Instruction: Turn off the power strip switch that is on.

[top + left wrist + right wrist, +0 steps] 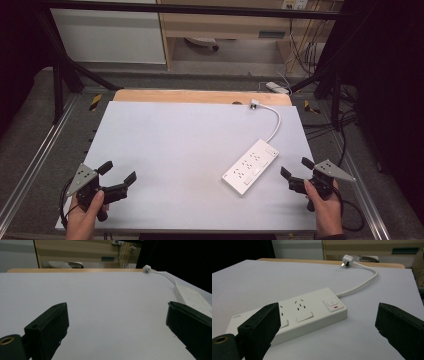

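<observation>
Lying flat: white power strip (250,167); cord (274,121) curving back

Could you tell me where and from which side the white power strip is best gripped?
Probably across the narrow width of the power strip, at its near end, coming from above with the right gripper, which is open and closest. The body is long, flat and lies diagonally, so the jaws should span its short sides.

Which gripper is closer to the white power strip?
The right gripper: it sits just beside the power strip, while the left gripper is far across the white table.
</observation>
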